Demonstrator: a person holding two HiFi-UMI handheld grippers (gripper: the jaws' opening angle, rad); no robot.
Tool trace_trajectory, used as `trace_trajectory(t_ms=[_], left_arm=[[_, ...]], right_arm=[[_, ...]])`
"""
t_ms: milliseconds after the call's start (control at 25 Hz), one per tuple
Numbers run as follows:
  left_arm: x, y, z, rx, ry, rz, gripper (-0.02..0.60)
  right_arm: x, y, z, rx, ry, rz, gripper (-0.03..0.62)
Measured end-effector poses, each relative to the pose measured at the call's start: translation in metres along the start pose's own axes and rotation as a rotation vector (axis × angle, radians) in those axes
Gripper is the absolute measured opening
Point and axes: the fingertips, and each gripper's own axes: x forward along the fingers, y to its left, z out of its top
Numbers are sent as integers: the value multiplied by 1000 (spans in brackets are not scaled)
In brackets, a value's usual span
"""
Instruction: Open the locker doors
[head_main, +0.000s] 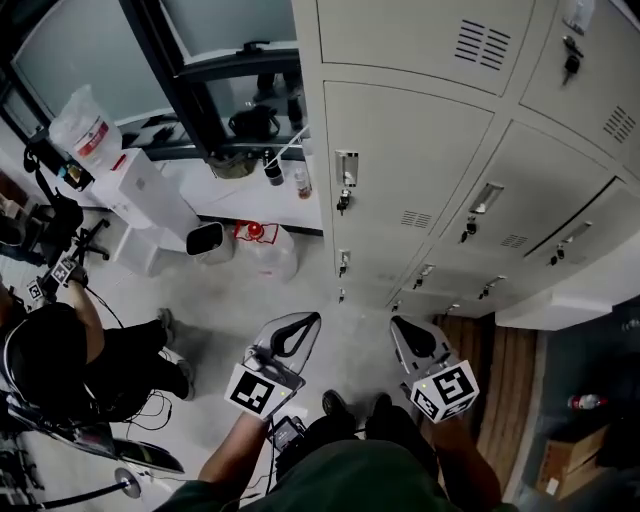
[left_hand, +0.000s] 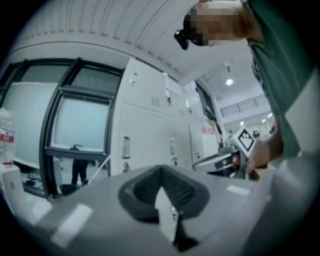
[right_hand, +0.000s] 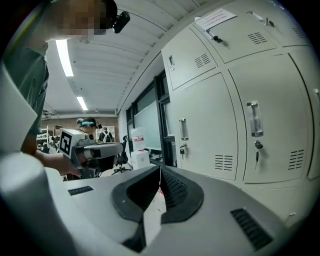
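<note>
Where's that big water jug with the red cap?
The water jug sits on the floor left of centre in the head view, between the small white bin and the lockers.

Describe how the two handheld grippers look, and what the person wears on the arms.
Both the left gripper and right gripper have pale grey shells tapering to a point, with dark ribbed jaw linings. Each carries a white cube with black square markers. The person wears a dark green top; forearms are uncovered.
</note>
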Motion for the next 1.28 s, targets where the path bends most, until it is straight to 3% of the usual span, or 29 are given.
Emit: trace_trajectory(t_ms=[240, 480, 1040, 1280], left_arm=[[24, 50, -37, -11, 21, 62, -2], [50, 93, -95, -15, 73, 125, -2], [95, 143, -221, -92, 116, 133, -2], [107, 150, -260, -99, 113, 131, -2]], right_arm=[[64, -30, -31, -4, 43, 3, 5], [144, -67, -95, -13, 107, -1, 6], [278, -122, -242, 43, 229, -111, 8], [310, -138, -282, 32, 246, -163, 38]])
